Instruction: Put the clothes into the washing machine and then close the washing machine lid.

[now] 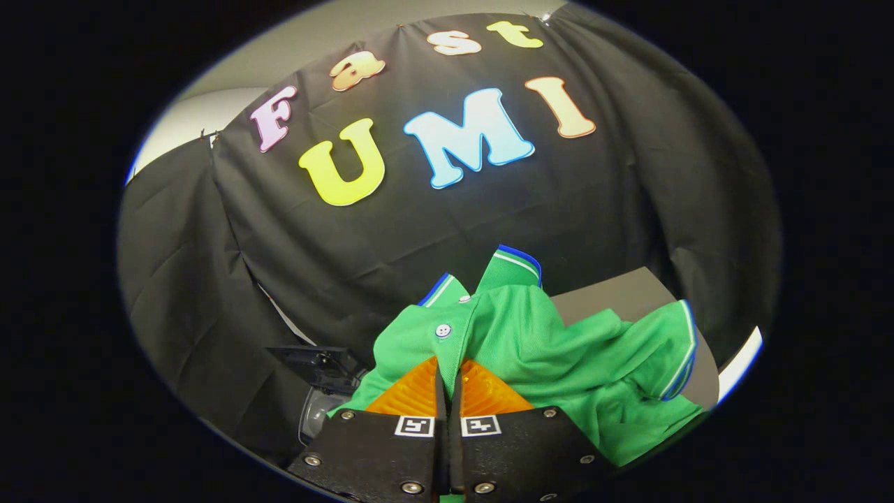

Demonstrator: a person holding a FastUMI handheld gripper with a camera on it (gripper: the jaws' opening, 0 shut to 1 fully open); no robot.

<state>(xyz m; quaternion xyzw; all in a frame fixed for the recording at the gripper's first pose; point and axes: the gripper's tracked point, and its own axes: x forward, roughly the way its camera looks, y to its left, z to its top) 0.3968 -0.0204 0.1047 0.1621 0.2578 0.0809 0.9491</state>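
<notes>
The hand-held gripper (pixel 447 381) is clamped on a green shirt (pixel 552 349), both fingers nearly together with cloth pinched between them. The shirt hangs bunched just ahead, above the counter (pixel 614 293). Judging by this, loading the washing machine and closing its lid remain.

Shirt (pixel 559 356): knitted cloth, matt, fine pique texture, rumpled; ribbed collar with striped trim; small glossy plastic button.
Gripper (pixel 448 381): pressed together on a fold of the shirt; ridged pads, slightly shiny; matt hard plastic housings with bright metal screws.
Tabletop (pixel 614 293): smooth, matt.
Booth wall (pixel 209 279): creased matt cloth.
</notes>
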